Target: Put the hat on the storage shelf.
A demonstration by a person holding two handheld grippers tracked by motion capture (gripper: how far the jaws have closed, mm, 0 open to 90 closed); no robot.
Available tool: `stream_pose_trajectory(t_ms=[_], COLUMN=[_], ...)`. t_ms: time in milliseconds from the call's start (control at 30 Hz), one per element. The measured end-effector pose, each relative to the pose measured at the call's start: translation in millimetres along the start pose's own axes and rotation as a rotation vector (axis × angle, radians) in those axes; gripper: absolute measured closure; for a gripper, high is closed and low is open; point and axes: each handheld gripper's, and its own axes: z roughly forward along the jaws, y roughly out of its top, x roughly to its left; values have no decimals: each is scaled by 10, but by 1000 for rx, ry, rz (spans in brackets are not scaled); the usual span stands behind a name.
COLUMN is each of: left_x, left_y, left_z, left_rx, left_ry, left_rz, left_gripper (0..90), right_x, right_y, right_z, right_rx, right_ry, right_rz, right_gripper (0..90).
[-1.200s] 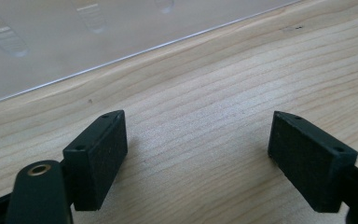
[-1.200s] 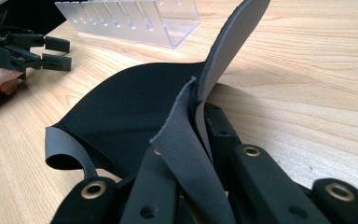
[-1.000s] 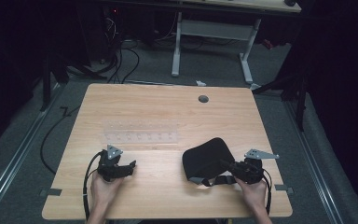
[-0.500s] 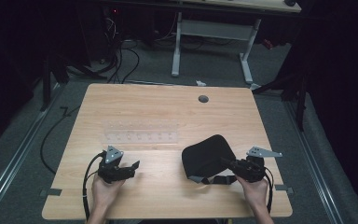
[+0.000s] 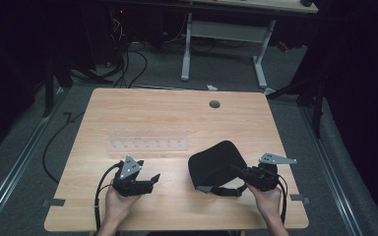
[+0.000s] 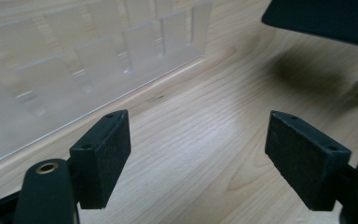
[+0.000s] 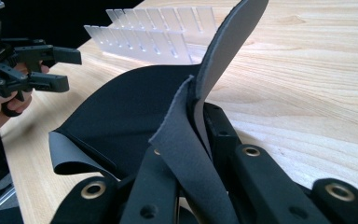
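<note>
**Right gripper has the pad's edge; left is free to take a second hold**

The black neoprene mouse pad [image 5: 214, 164] lies toward the right front of the desk [image 5: 177, 110], curled up off the wood rather than flat. The right gripper [image 5: 243, 173], near the right front corner, has its jaws closed tight on a doubled fold of the pad's edge; in the right gripper view the grey underside of the sheet stands up between the jaws and bends away toward the desk's back edge. The left gripper [image 5: 153, 178] hovers near the front edge, left of the pad and apart from it, jaws wide open with nothing between the pads [image 6: 103, 156]. A clear acrylic slotted rack [image 5: 147, 140] lies flat near the middle of the desk, behind both grippers.

The work in hand looks like getting the pad under two-handed control. To do it well, the left gripper should approach the near left rim of the pad low and level, so that one jaw slips under the lifted edge. It should bite a single layer, not the fold. The right hold should stay steady meanwhile, since the limp sheet will sag or twist if pulled unevenly. Keep clear of the rack.
</note>
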Motion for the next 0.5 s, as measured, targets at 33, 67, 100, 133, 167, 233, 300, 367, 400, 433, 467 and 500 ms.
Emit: stream_pose_trajectory(t_ms=[33, 67, 100, 133, 167, 233, 300, 367, 400, 433, 467, 500], left_x=[-27, -27, -78, -78, -105, -151, -190, -245, -245, -271, -271, -280], left_y=[-6, -6, -18, -18, -24, -33, -38, -44, -44, -54, -54, -61], left_z=[3, 3, 15, 15, 23, 38, 49, 64, 64, 75, 75, 83], left_rx=[2, 2, 10, 10, 12, 17, 17, 18, 18, 19, 19, 20], left_ry=[-9, -9, -26, -26, -32, -47, -62, -80, -80, -86, -86, -88], left_rz=[10, 10, 24, 24, 28, 35, 40, 48, 48, 58, 58, 60], left_gripper=[228, 228, 228, 228, 228, 228, 228, 230, 231, 234, 235, 235], right_x=[5, 5, 19, 19, 25, 43, 73, 89, 97, 103, 103, 106], right_y=[7, 7, 22, 22, 32, 51, 78, 95, 103, 109, 109, 114], right_z=[-1, -1, -1, -1, 0, 8, 33, 55, 66, 75, 75, 87], right_rx=[0, 0, -4, -4, -5, -4, -1, 3, 3, 6, 6, 7], right_ry=[3, 3, 6, 6, 7, 12, 18, 23, 27, 29, 29, 33], right_rz=[-1, -1, 0, 0, -3, -6, -13, -21, -21, -19, -19, -23], right_gripper=[842, 842, 842, 842, 842, 842, 842, 842, 842, 842, 842, 842])
